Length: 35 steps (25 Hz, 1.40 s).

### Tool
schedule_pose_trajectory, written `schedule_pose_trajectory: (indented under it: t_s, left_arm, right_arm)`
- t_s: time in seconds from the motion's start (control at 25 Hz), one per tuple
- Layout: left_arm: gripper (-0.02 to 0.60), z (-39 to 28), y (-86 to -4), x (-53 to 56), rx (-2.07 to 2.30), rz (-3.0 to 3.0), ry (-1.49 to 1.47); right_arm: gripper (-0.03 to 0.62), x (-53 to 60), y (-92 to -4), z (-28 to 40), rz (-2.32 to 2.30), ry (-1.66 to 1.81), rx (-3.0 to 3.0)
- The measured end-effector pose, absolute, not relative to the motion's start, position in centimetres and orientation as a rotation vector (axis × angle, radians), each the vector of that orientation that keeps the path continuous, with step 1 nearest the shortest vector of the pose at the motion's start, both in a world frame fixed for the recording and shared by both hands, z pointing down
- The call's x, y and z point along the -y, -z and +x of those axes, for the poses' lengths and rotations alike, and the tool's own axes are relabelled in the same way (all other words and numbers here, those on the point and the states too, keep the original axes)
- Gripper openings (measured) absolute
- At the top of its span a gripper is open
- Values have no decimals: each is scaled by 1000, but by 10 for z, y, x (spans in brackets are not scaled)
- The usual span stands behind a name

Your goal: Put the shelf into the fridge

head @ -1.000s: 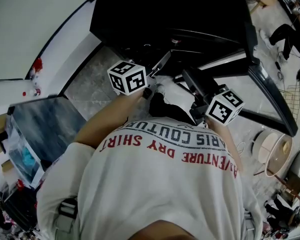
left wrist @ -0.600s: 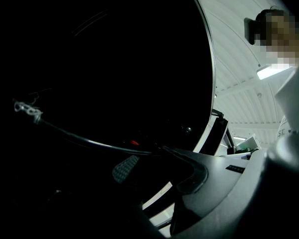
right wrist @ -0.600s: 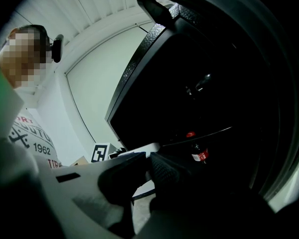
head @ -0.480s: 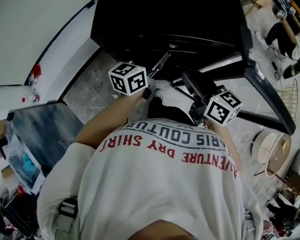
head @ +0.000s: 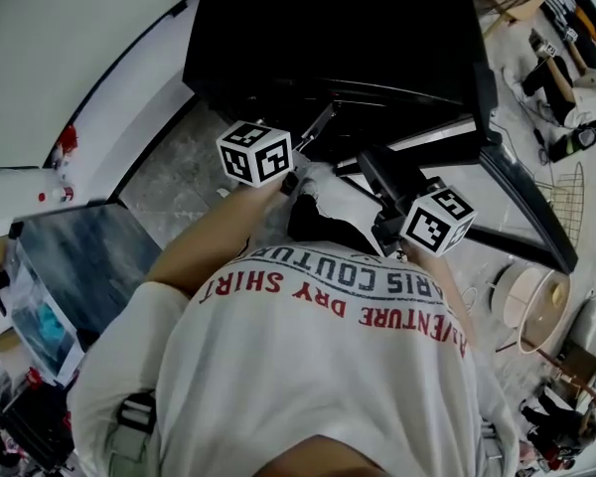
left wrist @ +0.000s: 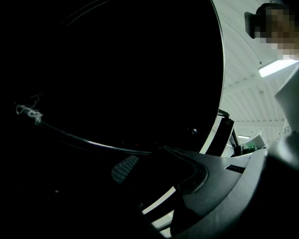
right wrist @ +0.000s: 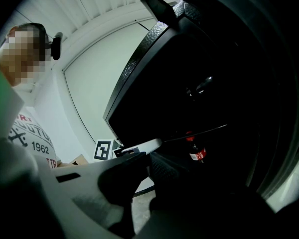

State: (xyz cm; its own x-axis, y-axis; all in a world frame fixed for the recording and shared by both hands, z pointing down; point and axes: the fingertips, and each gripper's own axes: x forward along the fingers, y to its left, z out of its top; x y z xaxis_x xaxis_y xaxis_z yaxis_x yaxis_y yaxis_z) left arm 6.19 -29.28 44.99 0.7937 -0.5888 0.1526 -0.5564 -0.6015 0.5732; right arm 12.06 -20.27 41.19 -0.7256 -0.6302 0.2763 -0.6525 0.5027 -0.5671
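The black fridge [head: 338, 28] stands open in front of me, its inside dark. The shelf is a thin pane with a bright edge [left wrist: 89, 144]. It reaches into the fridge and lies level between both grippers. In the right gripper view its pale front strip [right wrist: 139, 147] ends at the jaws. My right gripper [right wrist: 147, 166] [head: 366, 155] is shut on that edge. My left gripper [left wrist: 149, 162] [head: 323, 122] has just been opening its jaws. The shelf edge still runs between them, and the textured pad [left wrist: 124, 168] shows bare.
The fridge door [head: 531, 197] stands open to the right. A bottle with a red label [right wrist: 195, 152] stands inside the fridge, under the shelf edge. A glass-topped box [head: 89, 256] is at the left. A round pale stool [head: 536, 306] and clutter lie on the floor at the right.
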Motion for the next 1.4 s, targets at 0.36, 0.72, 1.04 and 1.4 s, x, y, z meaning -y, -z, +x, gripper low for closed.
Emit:
schedule_pose_trajectory:
  t_s: [0.36, 0.72, 1.04, 1.4]
  left_arm:
    - [160, 54, -451, 290, 870, 2366, 35]
    - [178, 28, -424, 246, 806, 2344, 99]
    - [93, 30, -357, 181, 643, 2457, 146]
    - [34, 38, -304, 126, 507, 2625, 134]
  right_arm:
    - [38, 195, -412, 124, 1165, -1021, 2689]
    - [32, 176, -396, 115, 1170, -934, 2742]
    - [29, 160, -356, 112, 1192, -779, 2842]
    - [25, 134, -307, 108, 1208, -584, 2942]
